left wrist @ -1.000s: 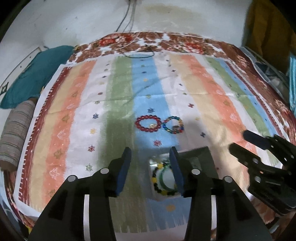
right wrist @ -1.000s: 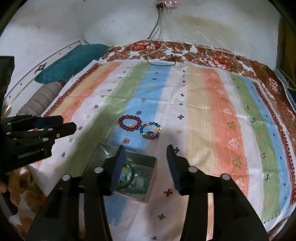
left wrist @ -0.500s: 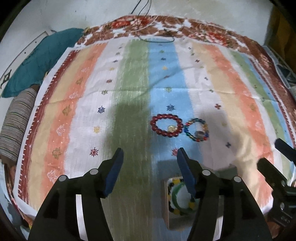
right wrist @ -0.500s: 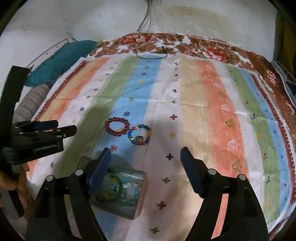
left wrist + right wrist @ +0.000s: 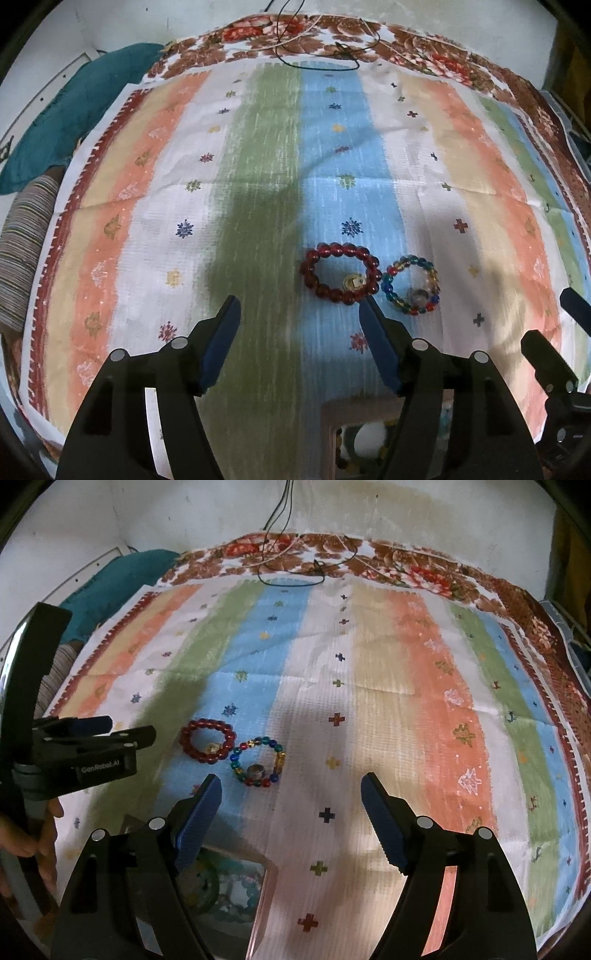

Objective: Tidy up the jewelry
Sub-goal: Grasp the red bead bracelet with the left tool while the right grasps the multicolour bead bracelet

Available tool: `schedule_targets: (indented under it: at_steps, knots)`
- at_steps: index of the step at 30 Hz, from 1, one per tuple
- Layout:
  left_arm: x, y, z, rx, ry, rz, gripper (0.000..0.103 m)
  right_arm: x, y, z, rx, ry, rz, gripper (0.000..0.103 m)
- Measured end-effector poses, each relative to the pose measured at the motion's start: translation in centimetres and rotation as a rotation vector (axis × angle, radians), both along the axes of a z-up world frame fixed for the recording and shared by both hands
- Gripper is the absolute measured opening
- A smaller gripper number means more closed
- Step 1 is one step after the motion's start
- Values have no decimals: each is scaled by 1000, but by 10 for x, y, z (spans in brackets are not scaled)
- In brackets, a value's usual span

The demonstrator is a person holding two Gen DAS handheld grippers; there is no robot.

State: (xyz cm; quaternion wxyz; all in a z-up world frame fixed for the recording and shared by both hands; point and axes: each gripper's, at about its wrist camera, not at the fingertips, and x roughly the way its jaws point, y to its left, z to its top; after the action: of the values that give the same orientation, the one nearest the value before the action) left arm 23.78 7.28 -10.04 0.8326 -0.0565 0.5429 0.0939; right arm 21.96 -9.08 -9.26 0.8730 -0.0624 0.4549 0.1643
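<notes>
A: Where do the bracelets lie?
B: On the striped woven cloth [image 5: 258, 192]. The dark red bead bracelet [image 5: 340, 273] lies left of the multicoloured glass-bead bracelet [image 5: 410, 285], touching it.
A: And the box?
B: The square open box [image 5: 236, 890] sits nearer than both, holding more beaded pieces.

Black grippers [image 5: 290, 812], blue-padded jaws
</notes>
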Motion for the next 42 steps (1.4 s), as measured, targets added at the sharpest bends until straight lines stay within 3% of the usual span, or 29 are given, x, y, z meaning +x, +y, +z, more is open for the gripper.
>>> schedule_targets:
  at_steps: [3,15,31,40,42]
  knots:
    - [7,6,-7,-9,10,10,73,11,2,-8,-4,19,-4,78]
    - [28,18,-33,-47,58,20,74,47,11,-42,-10,120,-17,78]
    - [58,17,-65,-6,108,-7,71,77,25,-75,-55,196,-15,78]
    - [63,16,-79,29,127,-10,59,85,37,-92,-126,215,-5,77]
    - [63,14,-80,15,122,-23,48,86,38,-94,-140,213,-6,73]
